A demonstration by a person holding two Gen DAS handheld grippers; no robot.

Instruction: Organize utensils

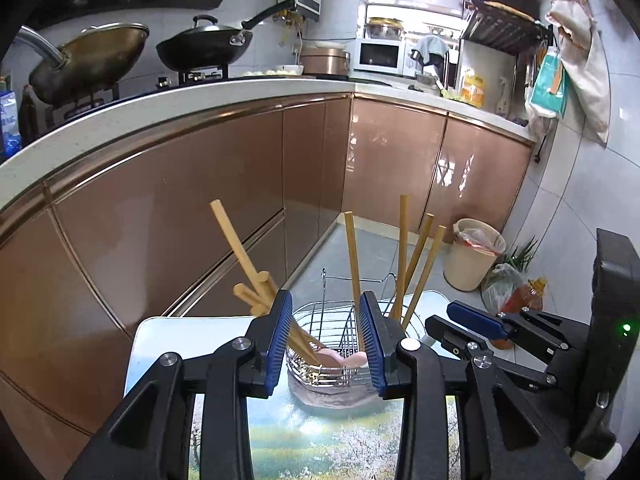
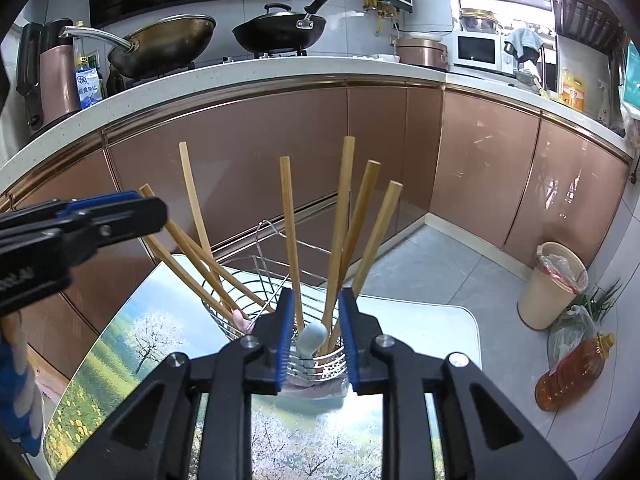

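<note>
Both grippers [image 1: 326,338] [image 2: 314,338] parted, empty, just near of rack [image 2: 240,300]; chopsticks [image 2: 290,224] upright beyond, right closer.

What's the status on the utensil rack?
Left gripper open, nothing gripped. Right gripper open, nothing gripped. Chopsticks standing in wire rack; spoons down inside. Nothing in the way.
</note>
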